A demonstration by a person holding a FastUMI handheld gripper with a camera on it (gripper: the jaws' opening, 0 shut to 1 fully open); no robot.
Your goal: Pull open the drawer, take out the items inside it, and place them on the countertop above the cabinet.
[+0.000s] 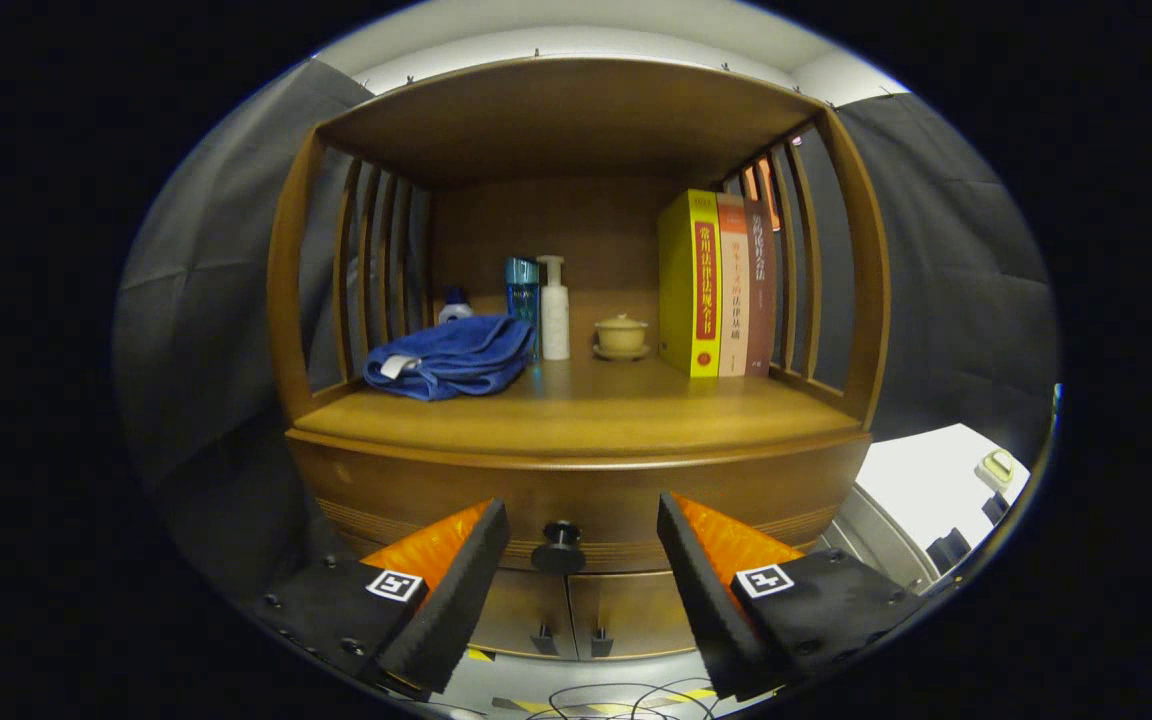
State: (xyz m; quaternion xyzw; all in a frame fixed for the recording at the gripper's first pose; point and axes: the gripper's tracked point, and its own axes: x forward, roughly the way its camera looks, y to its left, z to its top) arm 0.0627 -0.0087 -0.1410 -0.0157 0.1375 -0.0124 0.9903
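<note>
Held level and square to the wooden cabinet, aimed at the drawer front. Gripper spread wide, gripping nothing, touching nothing. Fingers parted to either side of the dark round drawer knob, which sits in the gap between the tips, slightly left of centre and a little farther off. Drawer closed, flush under the countertop. Below it, two small cabinet doors with dark pulls.

On the countertop, far left: a folded blue towel, with a small bottle behind. Just right of the towel, a blue bottle and a white pump bottle. Near centre, a lidded yellow cup on a saucer. Far right, three upright books against the slatted side.
</note>
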